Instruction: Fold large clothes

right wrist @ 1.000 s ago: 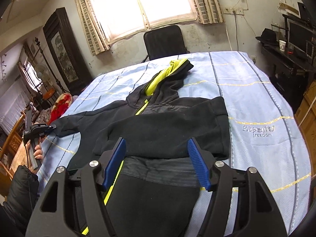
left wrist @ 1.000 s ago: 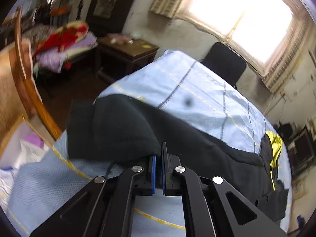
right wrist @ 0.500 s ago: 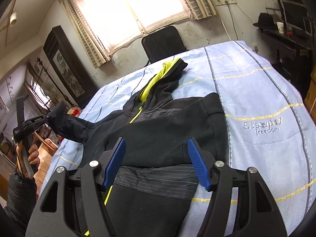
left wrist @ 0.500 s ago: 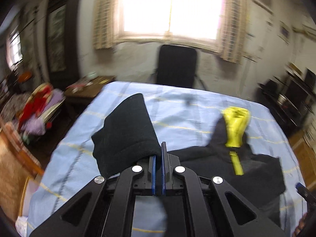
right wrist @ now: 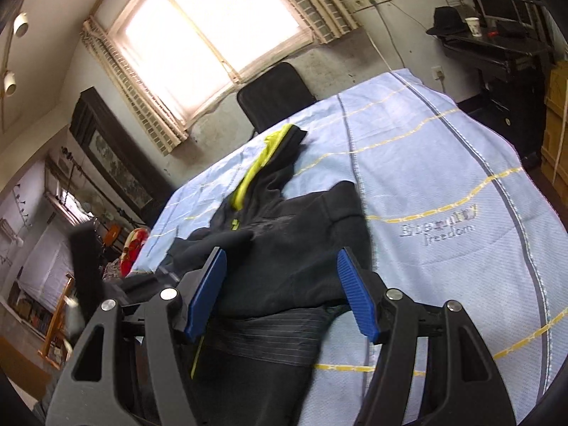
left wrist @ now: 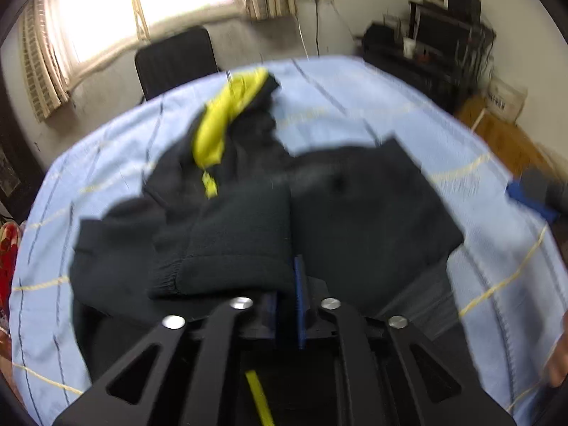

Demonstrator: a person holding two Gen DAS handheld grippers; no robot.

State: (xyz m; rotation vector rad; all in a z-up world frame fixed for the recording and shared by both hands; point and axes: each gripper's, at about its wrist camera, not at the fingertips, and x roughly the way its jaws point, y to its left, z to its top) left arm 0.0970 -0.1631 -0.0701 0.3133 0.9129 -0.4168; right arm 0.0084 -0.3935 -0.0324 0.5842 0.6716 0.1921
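Note:
A black hoodie (left wrist: 355, 220) with a yellow-lined hood (left wrist: 220, 124) lies spread on the light-blue bed sheet (left wrist: 355, 92). Its left sleeve (left wrist: 227, 248) is folded across the chest. My left gripper (left wrist: 288, 284) is over the body with its jaws opening. The sleeve's cuff edge still sits between the tips, and a narrow gap shows between the pads. In the right wrist view my right gripper (right wrist: 281, 252) stands open above the hoodie (right wrist: 284, 284), near its striped waistband, with nothing held. One of its blue pads (left wrist: 525, 195) shows at the right of the left wrist view.
A black chair (right wrist: 273, 96) stands under the window behind the bed. A dark desk (right wrist: 497, 42) with a monitor and wooden boxes (right wrist: 557, 124) lie to the right. A red blanket (right wrist: 133, 248) and furniture sit off the left side. Bare sheet (right wrist: 443, 177) lies right of the hoodie.
My left gripper swung the sleeve from the bed's left side across onto the hoodie's body, rolling as it went, and its pads have parted. The right gripper drifted and tilted slightly.

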